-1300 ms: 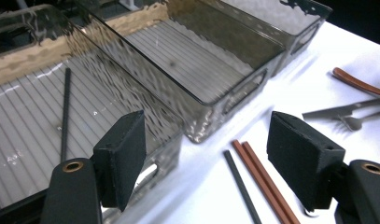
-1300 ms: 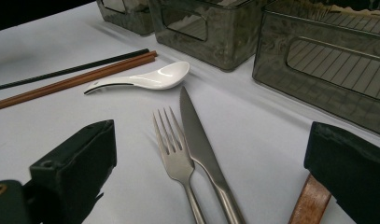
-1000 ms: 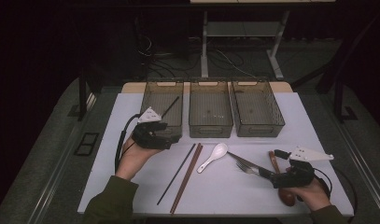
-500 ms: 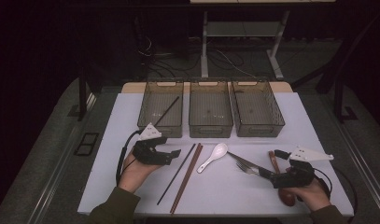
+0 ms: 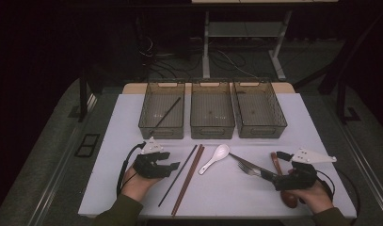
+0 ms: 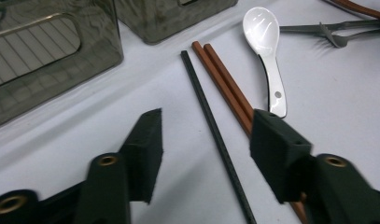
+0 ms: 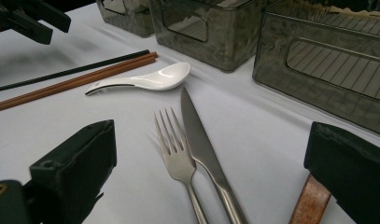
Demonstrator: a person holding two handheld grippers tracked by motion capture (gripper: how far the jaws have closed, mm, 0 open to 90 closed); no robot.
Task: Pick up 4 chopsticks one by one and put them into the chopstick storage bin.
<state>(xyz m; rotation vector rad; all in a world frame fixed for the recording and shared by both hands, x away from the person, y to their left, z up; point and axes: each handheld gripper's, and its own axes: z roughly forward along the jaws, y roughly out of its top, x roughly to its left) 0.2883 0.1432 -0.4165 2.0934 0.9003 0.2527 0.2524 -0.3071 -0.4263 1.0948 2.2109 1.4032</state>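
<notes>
1. A person sits at a white table [image 5: 109,155] with a two-jaw gripper in each hand. Cutlery lies in a loose row along the near half, and three dark see-through bins stand side by side behind it; judging by the layout, the work is sorting cutlery into the bins.

2. The left gripper [image 6: 204,154] hangs low over a black chopstick [image 6: 211,126]. Its jaws are spread and have just been closing; the chopstick lies between the pads, which do not press on it. The grip looks about to be taken, roughly mid-length, where the stick would balance.

3. Just beside the black chopstick lie two brown chopsticks [image 6: 225,84], touching each other. One pad sits over them, so closing may catch them as well.

4. A white ceramic spoon [image 5: 216,157] lies to the right of the chopsticks, bowl towards the bins.

5. The right gripper [image 7: 208,177] rests near the table's right edge, jaws spread wide and pinching nothing. A fork [image 7: 176,149] and a knife [image 7: 201,140] lie side by side between the pads, and a wooden handle [image 7: 311,200] lies beside the right-hand pad. It appears to be waiting.

6. The left bin [image 5: 149,123] holds one black chopstick [image 5: 166,113], laid diagonally, probably the mate of the one being reached for.

7. The middle bin [image 5: 212,129] and the right bin [image 5: 274,127] appear to hold no cutlery.
</notes>
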